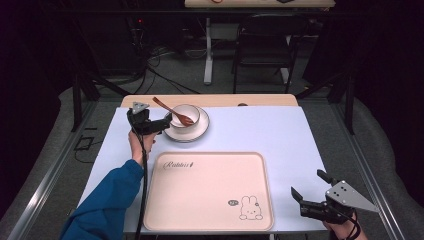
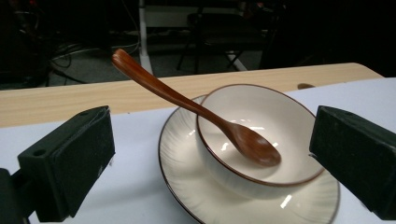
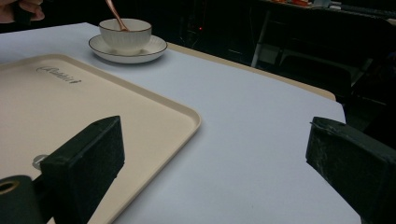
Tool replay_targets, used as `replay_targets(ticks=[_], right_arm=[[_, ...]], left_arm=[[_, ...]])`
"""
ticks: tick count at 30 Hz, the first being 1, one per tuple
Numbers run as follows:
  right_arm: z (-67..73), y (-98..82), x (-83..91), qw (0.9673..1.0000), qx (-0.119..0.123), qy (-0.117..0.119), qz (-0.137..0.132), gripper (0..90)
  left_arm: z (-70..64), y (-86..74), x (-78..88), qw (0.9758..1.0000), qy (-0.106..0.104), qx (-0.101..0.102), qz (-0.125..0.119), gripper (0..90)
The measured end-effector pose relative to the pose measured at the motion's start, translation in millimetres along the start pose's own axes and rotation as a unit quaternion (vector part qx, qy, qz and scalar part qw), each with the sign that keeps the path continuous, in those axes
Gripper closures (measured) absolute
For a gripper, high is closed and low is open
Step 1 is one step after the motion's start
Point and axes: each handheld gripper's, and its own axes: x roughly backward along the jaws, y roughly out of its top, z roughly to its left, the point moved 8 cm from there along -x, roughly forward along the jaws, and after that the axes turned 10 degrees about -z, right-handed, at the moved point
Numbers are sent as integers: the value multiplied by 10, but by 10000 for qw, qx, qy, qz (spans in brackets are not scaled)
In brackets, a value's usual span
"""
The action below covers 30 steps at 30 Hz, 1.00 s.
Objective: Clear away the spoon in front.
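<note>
left gripper point(image 1: 167, 121) fingers apart, facing bowl point(image 1: 185, 115) | spoon point(image 1: 172, 111) inside | tray point(image 1: 165, 210) near

- The table point(image 1: 280, 135) is covered by a pale sheet; a strip of bare wood shows along its far edge.
- A cream tray point(image 1: 210, 192) lies flat at the near edge, about midway along it, with a rabbit drawing in its near right corner.
- A white saucer point(image 1: 197, 132) sits near the far edge, left of centre, apart from the tray.
</note>
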Motion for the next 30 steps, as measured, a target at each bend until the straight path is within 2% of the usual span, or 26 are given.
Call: replay_targets(ticks=[5, 8, 15, 17, 19, 21, 24, 30], right_arm=[[-1, -1, -1, 10000, -5, 2, 3, 37], [-3, -1, 0, 10000, -10, -4, 2, 36], [-5, -2, 0, 10000, -19, -12, 2, 36], [-3, -3, 1, 10000, -20, -7, 3, 36], [-4, -4, -1, 10000, -16, -4, 8, 36], [-4, -4, 0, 10000, -17, -2, 5, 36], [-3, -4, 0, 10000, -14, 0, 6, 36], [-3, -3, 0, 10000, -14, 0, 2, 36]], left_arm=[[57, 20, -103, 10000, 60, -11, 50, 0], [86, 55, -163, 9999, 103, 66, 29, 0], [170, 67, -316, 9994, 230, 191, 177, 5], [206, 73, -360, 9993, 261, 224, 138, 35], [226, 67, -391, 9993, 239, 256, 157, 109], [255, 62, -423, 9993, 260, 237, 161, 154], [302, 49, -476, 9990, 336, 198, 218, 164], [311, 7, -563, 9987, 435, -74, 254, 227]])
